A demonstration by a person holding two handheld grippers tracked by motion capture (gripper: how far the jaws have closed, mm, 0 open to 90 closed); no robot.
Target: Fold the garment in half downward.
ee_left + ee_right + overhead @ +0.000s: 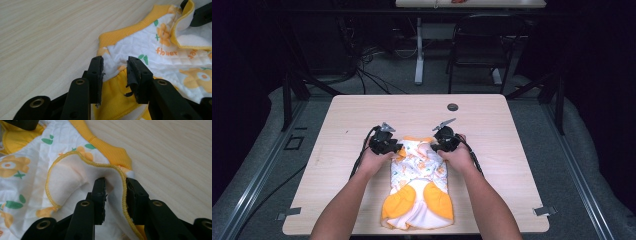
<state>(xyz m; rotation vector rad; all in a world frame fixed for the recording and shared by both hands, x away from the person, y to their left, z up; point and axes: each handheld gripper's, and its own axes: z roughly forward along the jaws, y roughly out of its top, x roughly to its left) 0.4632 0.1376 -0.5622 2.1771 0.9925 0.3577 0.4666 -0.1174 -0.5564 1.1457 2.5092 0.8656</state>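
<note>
Item: small quilted garment (418, 185), white with orange flower print and yellow ribbed trim, lying flat at the near centre of the wooden table (512, 165), collar end away from the person, 2 yellow rounded panels toward the near edge.

Handling, as judged:
- Light; no lifting effort expected.
- Soft and limp; sags and folds wherever unsupported.
- Padded, textured fabric; low slip risk between rubber pads.
- Not fragile; snagging on torn pad rubber possible.

Left gripper (115, 75): at the garment's far left corner, jaws spread with a gap, straddling white fabric just below the ribbed band (125, 31). Fabric between the jaws, not yet clamped. Frayed pad lining visible on one jaw.

Right gripper (116, 195): at the far right corner, jaws spread, straddling the yellow-stitched edge (75, 157) of a turned-over flap showing white fleece lining. Edge between the jaws, not yet pinched.

Recommended hold: 2 matching points at the far corners, on hemmed or ribbed edges, where thicker seams resist pull-out. Single-layer grabs likely to separate lining from face.

Containers: none on the table. Small dark round fitting (453, 107) set in the tabletop near the far edge, well apart from the garment.
</note>
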